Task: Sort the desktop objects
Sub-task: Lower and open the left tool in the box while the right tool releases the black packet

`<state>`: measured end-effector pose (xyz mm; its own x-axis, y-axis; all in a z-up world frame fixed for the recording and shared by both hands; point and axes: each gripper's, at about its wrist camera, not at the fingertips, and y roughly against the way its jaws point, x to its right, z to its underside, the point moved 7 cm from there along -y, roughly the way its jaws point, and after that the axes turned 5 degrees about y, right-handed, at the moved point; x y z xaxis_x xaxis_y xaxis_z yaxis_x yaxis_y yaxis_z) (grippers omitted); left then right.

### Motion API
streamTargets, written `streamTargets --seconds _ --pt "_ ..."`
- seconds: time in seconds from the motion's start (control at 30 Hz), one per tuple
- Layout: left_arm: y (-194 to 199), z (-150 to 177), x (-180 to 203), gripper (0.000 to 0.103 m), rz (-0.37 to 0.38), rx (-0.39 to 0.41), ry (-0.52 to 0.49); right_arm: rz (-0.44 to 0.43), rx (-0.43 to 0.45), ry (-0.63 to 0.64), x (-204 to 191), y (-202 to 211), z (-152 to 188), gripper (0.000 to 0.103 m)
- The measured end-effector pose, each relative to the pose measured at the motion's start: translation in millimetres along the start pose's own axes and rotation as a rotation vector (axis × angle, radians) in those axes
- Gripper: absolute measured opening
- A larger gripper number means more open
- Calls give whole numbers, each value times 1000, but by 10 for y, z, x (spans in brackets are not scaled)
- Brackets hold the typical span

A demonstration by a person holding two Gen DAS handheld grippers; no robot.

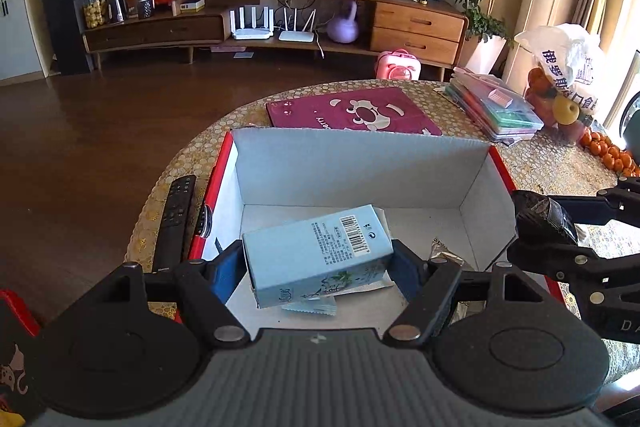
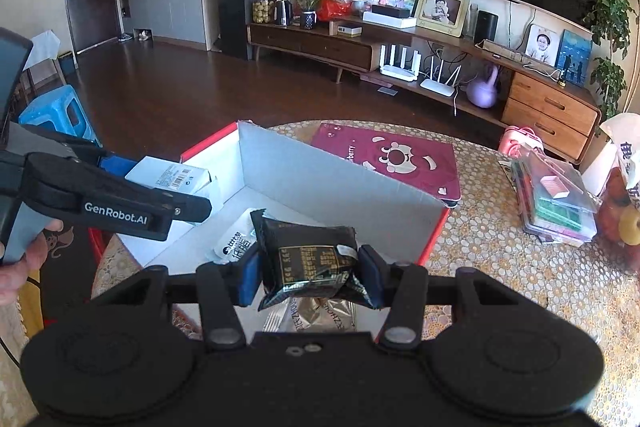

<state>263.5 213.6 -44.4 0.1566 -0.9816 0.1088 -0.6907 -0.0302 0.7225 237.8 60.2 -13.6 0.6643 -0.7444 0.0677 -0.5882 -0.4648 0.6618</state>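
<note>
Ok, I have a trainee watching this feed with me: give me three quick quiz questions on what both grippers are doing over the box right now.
1. True or false: the left gripper is shut on a light blue carton.
2. What does the right gripper hold? A) a remote B) a black packet C) an orange
3. Where does the black remote lie: inside the box or outside it?

Key
1. True; the carton sits between its fingers above the box floor.
2. B; the black packet is held over the box's open top.
3. Outside, on the tablecloth beside the box's red left wall.
</note>
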Motion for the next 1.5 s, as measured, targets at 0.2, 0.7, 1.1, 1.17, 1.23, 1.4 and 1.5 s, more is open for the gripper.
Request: streamTargets --seconds 0.2,0.7,1.1,1.17,1.23,1.4,1.5 --pt "-249 -67 -54 75 -12 -52 5 15 -38 23 48 -267 -64 50" --pt "-856 -208 8 75 -33 -159 -49 35 -133 57 84 -813 -86 50" --pt "-1193 -294 37 76 -80 -204 -82 50 -207 85 56 -1086 -40 50" --pt "-1215 -291 66 76 -78 -212 -95 47 -219 81 58 -1117 -36 50" --pt "-1245 -278 86 76 -92 -221 -114 40 -230 85 44 -1138 -14 50" --pt "-1305 -223 119 76 -89 -243 -127 33 -252 99 2 -1171 37 50" --pt "-1337 -222 133 76 -85 -256 -124 25 -265 113 -30 -1202 60 50"
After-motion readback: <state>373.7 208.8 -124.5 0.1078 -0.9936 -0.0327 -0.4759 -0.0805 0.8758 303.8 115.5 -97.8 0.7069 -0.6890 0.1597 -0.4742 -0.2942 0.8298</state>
